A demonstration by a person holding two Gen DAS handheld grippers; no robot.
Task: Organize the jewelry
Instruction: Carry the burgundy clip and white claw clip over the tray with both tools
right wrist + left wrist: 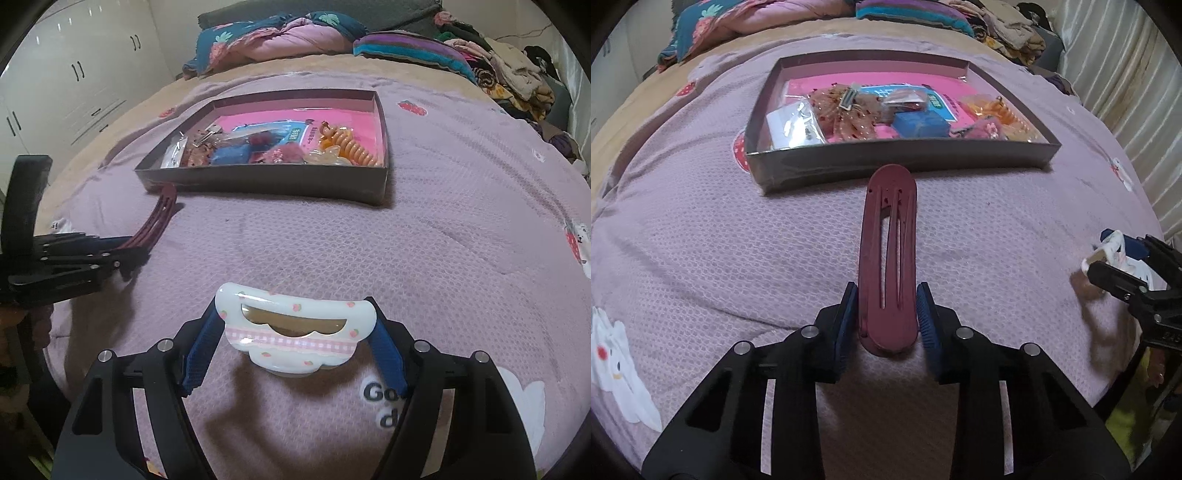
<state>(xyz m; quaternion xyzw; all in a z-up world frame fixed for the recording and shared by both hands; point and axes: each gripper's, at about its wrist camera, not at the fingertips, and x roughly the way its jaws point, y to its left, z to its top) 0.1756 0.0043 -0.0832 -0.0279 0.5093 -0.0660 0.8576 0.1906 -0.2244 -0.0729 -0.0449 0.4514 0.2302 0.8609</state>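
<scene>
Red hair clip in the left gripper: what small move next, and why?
Probably carry the red hair clip forward and up over the near wall of the box, then release. The left gripper grips its near end, and its far tip sits just short of that wall, below the rim. The right gripper holds a white clip farther back, out of the way.

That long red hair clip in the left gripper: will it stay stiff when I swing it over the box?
Probably stiff: the red hair clip juts straight out from the left gripper without drooping. Likely light, being thin and slotted. Held only at its base, it may pivot if its tip catches the box.
</scene>
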